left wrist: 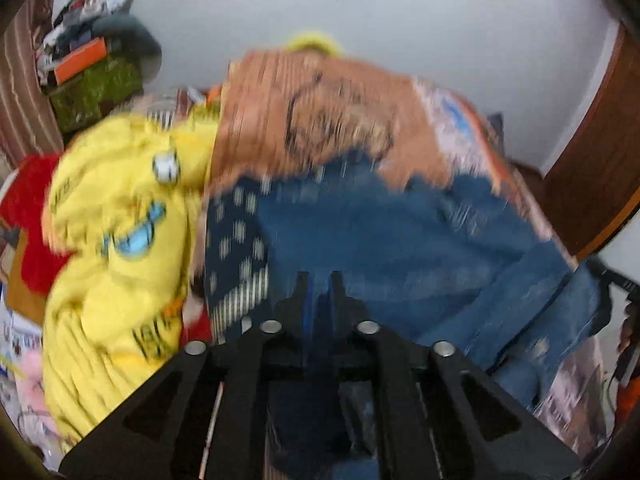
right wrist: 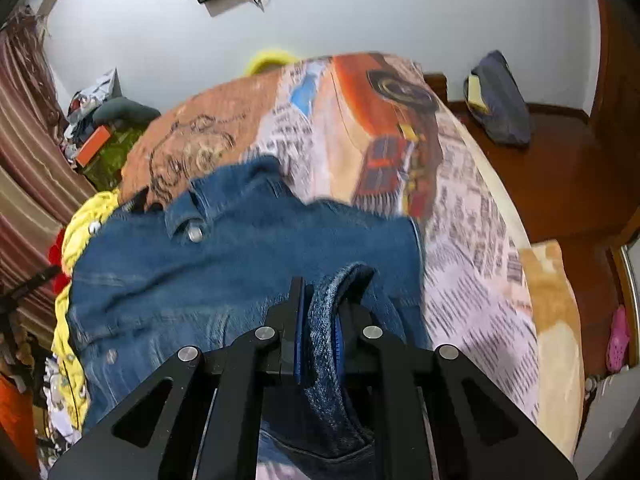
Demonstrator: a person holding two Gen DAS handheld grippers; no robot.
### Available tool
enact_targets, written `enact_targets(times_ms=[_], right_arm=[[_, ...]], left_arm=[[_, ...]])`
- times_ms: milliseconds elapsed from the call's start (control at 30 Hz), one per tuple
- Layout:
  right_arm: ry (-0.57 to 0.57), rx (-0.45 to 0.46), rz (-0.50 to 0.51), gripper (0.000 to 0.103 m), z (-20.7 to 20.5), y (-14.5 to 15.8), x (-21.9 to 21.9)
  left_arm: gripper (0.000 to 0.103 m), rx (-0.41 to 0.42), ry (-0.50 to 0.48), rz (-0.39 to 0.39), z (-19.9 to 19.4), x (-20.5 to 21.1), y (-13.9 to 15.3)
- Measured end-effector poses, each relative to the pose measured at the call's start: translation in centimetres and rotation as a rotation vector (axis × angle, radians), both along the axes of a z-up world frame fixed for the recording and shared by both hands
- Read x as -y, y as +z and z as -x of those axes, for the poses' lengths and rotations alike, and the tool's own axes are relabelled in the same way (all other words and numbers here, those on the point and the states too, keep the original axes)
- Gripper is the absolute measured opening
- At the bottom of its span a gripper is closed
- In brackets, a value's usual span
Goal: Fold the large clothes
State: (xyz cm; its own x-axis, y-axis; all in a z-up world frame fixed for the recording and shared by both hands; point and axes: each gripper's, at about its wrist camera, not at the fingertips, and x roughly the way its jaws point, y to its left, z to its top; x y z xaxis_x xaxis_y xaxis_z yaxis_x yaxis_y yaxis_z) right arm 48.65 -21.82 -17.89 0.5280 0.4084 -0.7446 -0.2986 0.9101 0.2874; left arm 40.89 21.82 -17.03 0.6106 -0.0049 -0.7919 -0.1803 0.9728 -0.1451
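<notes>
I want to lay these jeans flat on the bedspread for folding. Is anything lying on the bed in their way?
Partly. The yellow garment is heaped on the bed against one side of the jeans. Beyond the jeans and on their other side, the printed bedspread looks bare. Both hand-held grippers already pinch denim, so nothing separates them from it.

Both wrist views look down closely at the jeans (left wrist: 380, 232).

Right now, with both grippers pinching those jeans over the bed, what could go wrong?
1. The left gripper holds only a thin bit of the jeans; it looks like it could slip out.
2. The yellow garment lies right beside the jeans and might get dragged along or caught in the fold.
3. The right gripper clamps a thick rolled hem, so that side may fold unevenly.
</notes>
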Motion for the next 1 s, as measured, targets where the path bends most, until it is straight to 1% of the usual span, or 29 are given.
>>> enact_targets(times_ms=[33,67,100,133,167,200,267,300,367,500,567,667,767,867,933,1000], right_arm=[[0.006,-0.013,0.001,0.012,0.3,-0.1,0.3],[0.017,-0.029,0.002,0.017,0.7,-0.2,0.6],[0.024,-0.043,0.006,0.021,0.9,-0.3,0.8],[0.032,-0.057,0.015,0.030,1.4,-0.4,1.1],[0.039,-0.061,0.020,0.038,1.9,-0.4,1.2],[0.043,-0.059,0.025,0.040,2.3,-0.5,1.3],[0.053,-0.052,0.034,0.044,3.0,-0.5,1.5],[0.061,-0.050,0.041,0.045,3.5,-0.5,1.5],[0.072,-0.051,0.057,0.053,4.0,-0.7,1.5],[0.074,-0.047,0.069,0.054,4.8,-1.3,1.6],[0.074,-0.048,0.067,0.054,5.0,-1.8,1.8],[0.076,-0.070,0.072,0.054,4.8,-2.4,2.0],[0.082,-0.087,0.064,0.055,4.4,-3.0,2.3],[0.096,-0.099,0.061,0.055,4.0,-3.4,2.3],[0.114,-0.107,0.068,0.057,4.1,-3.6,2.1],[0.132,-0.106,0.093,0.054,4.3,-3.8,1.9]], left_arm=[[0.024,-0.021,0.001,0.003,0.5,0.1,-0.7],[0.044,-0.045,0.006,0.004,1.1,0.3,-1.6],[0.059,-0.057,0.013,0.001,1.9,0.5,-2.1],[0.063,-0.047,0.026,-0.008,2.9,0.7,-2.4],[0.071,-0.041,0.035,-0.014,3.6,0.8,-2.5],[0.081,-0.035,0.051,-0.016,4.5,0.9,-2.5],[0.091,-0.029,0.083,0.006,6.2,1.1,-2.4],[0.092,-0.037,0.084,0.027,6.9,1.3,-2.5],[0.092,-0.076,0.069,0.055,8.0,1.9,-3.0],[0.092,-0.108,0.062,0.064,10.8,3.5,-3.9],[0.092,-0.138,0.059,0.097,11.8,4.2,-4.8],[0.092,-0.206,0.053,0.167,13.1,5.3,-7.0],[0.092,-0.266,0.049,0.264,13.8,6.4,-9.2],[0.092,-0.271,0.051,0.364,14.0,7.3,-10.3],[0.092,-0.263,0.051,0.433,13.7,7.7,-10.7],[0.085,-0.261,0.037,0.472,13.4,8.4,-11.1]])
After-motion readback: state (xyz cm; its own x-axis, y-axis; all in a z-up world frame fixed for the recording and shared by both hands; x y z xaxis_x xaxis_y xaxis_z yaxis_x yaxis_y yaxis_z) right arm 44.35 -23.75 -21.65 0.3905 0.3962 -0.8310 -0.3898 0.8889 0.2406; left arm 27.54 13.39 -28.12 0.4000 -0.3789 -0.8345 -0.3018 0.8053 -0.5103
